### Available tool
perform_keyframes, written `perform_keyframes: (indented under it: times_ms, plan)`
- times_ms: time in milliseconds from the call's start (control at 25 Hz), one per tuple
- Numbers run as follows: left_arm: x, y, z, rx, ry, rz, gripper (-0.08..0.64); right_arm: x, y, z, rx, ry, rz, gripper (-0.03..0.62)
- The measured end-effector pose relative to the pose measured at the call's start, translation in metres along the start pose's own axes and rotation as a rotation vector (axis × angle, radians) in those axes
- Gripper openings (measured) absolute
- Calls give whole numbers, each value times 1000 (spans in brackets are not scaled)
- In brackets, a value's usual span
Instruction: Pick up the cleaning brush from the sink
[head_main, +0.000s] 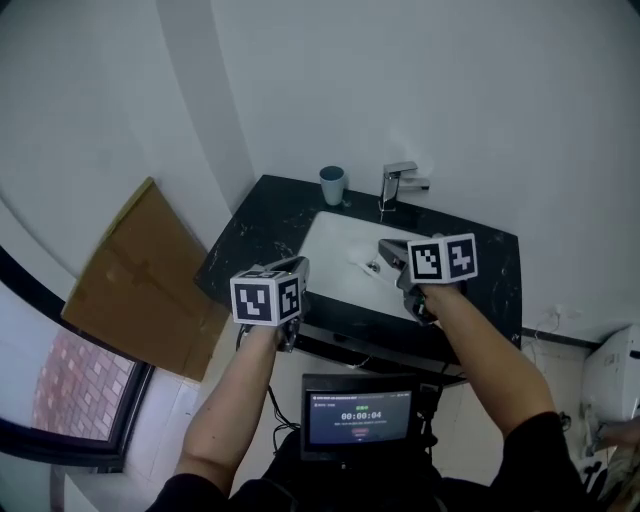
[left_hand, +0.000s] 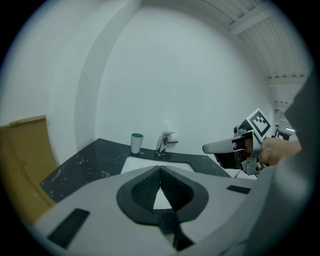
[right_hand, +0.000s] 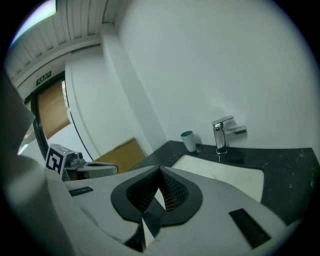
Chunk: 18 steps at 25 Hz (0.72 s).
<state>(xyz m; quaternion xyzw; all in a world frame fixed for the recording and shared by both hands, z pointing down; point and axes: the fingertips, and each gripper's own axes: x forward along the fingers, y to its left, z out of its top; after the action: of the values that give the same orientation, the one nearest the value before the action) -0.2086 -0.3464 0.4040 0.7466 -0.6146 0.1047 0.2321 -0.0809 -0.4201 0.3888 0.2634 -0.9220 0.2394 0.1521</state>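
Progress so far is nil. In the head view the left gripper (head_main: 299, 263) and right gripper (head_main: 386, 247) are held out toward the white sink (head_main: 330, 240), where a small pale thing (probably the cleaning brush (head_main: 362, 263)) lies untouched just beside the right gripper's tip.

In the left gripper view, ribbed dark pads (left_hand: 147, 187) meet at the tips with nothing between them. A black veined counter (left_hand: 85, 167), chrome tap (left_hand: 164, 142) and teal cup (left_hand: 136, 143) lie ahead.

In the right gripper view, the jaws are likewise pressed together and empty, so reaching and grasping are both left to do.

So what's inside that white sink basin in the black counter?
Mostly bare white sink basin; a small pale object lies near its middle, too small to identify. The right gripper covers the basin's right part.
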Motion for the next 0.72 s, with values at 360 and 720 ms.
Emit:
perform_keyframes:
  times_ms: [360,720]
  plan:
    - [93,66,-39,-123,147,-26,44,110,-98,-76,38,353,-131,141]
    - [151,46,-83,-212,287,16,83,120,-190,-180,-107,765,-201,143]
